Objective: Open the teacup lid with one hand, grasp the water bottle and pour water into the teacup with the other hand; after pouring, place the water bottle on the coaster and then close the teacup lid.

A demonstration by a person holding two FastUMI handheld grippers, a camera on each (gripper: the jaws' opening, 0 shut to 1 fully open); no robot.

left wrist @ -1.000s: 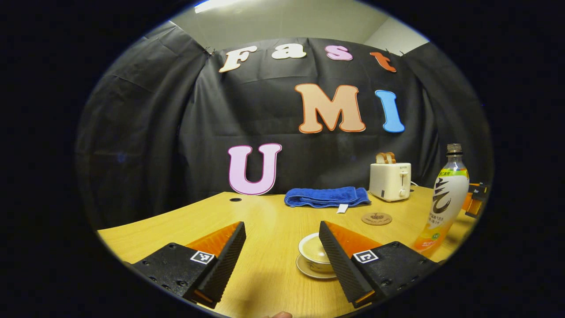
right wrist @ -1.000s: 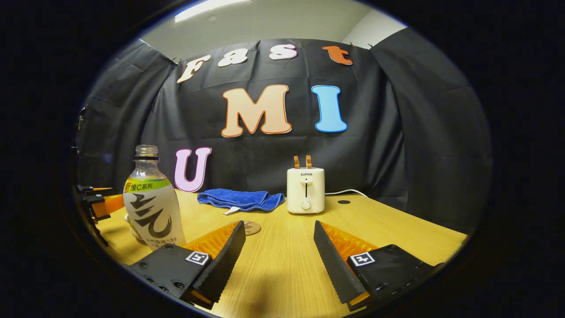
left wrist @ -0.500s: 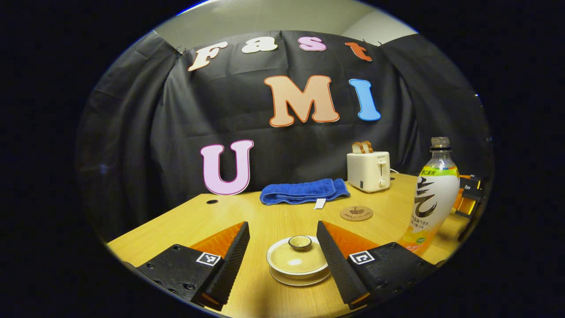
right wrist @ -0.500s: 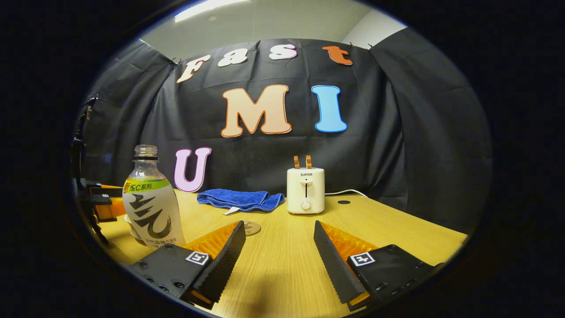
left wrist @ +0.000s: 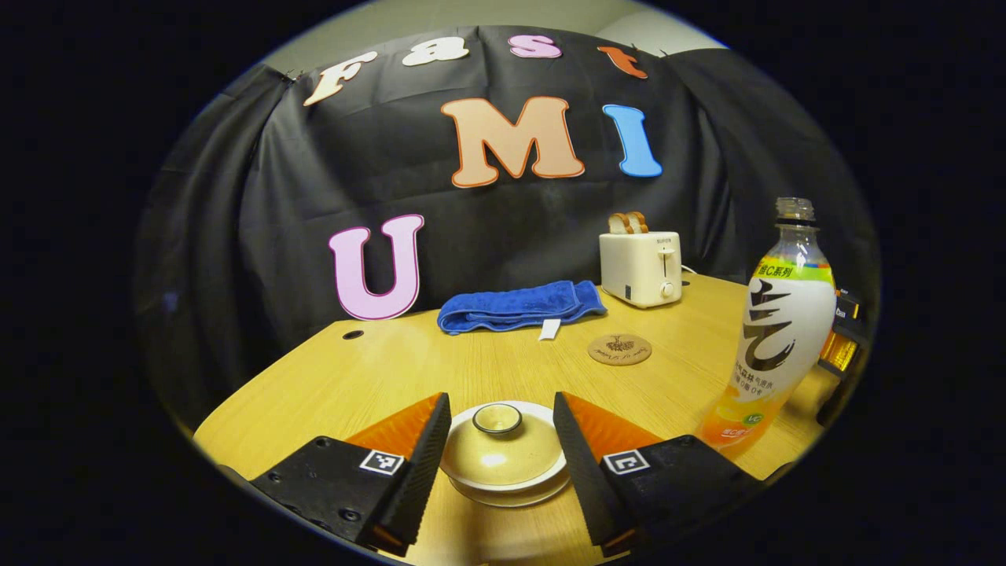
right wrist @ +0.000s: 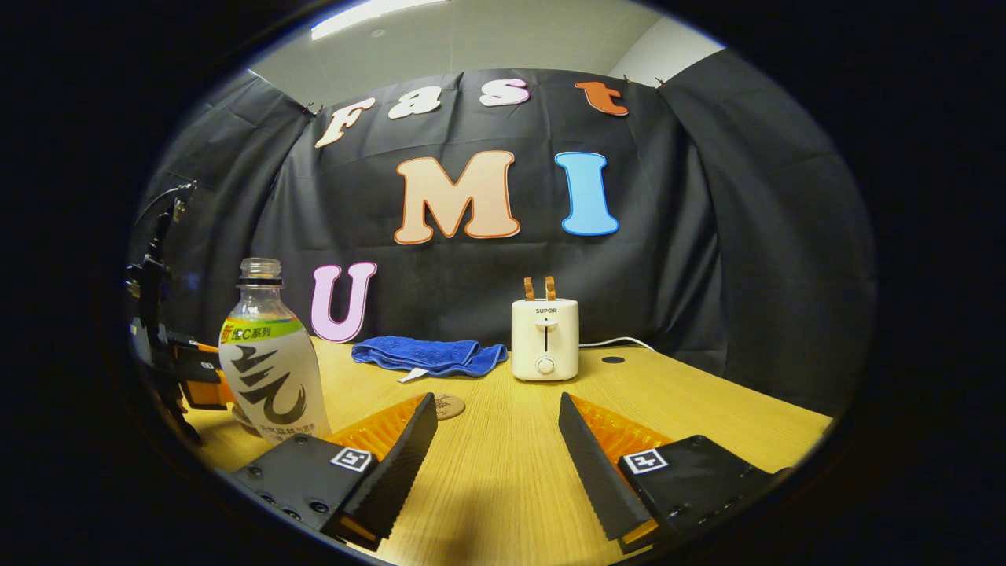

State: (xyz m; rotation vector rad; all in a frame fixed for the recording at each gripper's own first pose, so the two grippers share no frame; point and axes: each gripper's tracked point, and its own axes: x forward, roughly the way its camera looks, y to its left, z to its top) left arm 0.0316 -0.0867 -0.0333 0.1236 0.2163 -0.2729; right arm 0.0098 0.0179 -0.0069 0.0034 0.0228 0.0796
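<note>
A cream teacup with its lid (left wrist: pixel 503 452) on stands on a saucer (left wrist: pixel 511 494) on the wooden table. My left gripper (left wrist: pixel 501 428) is open, one finger on each side of the lid, with small gaps left. The uncapped water bottle (left wrist: pixel 774 330) with orange drink stands upright to the cup's right; in the right gripper view the water bottle (right wrist: pixel 269 369) is at the left. A round brown coaster (left wrist: pixel 619 350) lies beyond the cup. My right gripper (right wrist: pixel 497 440) is open over bare table, and the left gripper (right wrist: pixel 192 377) shows behind the bottle there.
A folded blue towel (left wrist: pixel 519 306) and a white toaster (left wrist: pixel 640 267) with toast in it stand at the back of the table. In the right gripper view the toaster (right wrist: pixel 545 338) is straight ahead, its cable trailing right. A small dark hole (left wrist: pixel 353 335) marks the table's far left.
My left gripper has swung right, tilted down and moved forward, so the lidded teacup now sits between its fingers. The right gripper has stayed still.
</note>
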